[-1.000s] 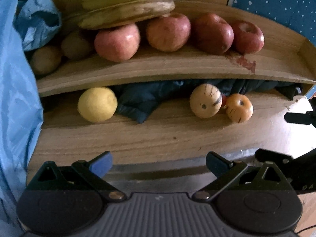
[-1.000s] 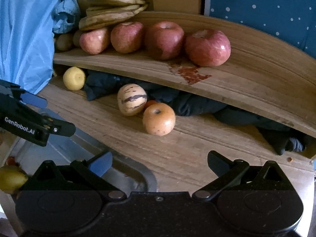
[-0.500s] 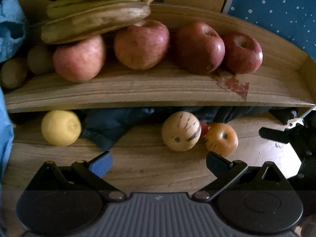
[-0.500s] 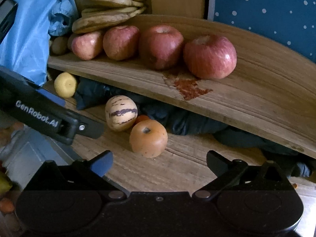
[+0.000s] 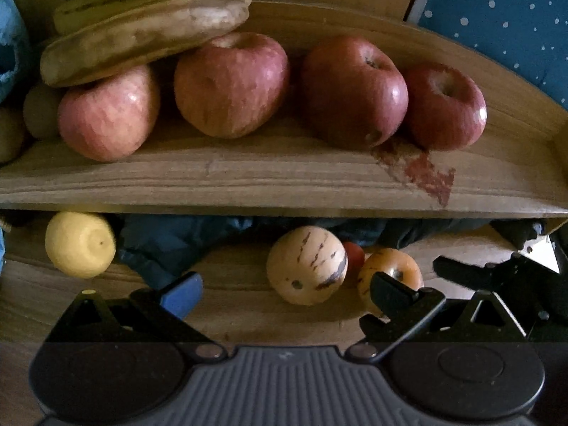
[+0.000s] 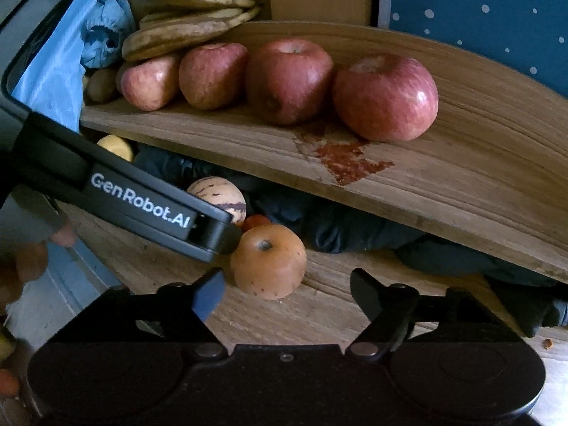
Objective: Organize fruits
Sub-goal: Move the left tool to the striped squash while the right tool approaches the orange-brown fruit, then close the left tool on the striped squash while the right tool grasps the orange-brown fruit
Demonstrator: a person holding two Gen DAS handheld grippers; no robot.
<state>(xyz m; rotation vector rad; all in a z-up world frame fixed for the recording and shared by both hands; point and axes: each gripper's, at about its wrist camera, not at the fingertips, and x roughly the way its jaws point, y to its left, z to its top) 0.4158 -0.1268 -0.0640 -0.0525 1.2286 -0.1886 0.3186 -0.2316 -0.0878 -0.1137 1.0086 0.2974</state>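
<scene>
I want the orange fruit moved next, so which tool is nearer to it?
Right. The right tool sits just short of the orange fruit, jaws open and closing in. The left tool faces the striped fruit beside it.

4 red apples – 1 banana bunch – 1 lemon – 1 striped melon.

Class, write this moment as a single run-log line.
left gripper: open, facing striped cream fruit | right gripper: open, just been closing, round orange fruit ahead, unpinched | four red apples: on wooden shelf
</scene>
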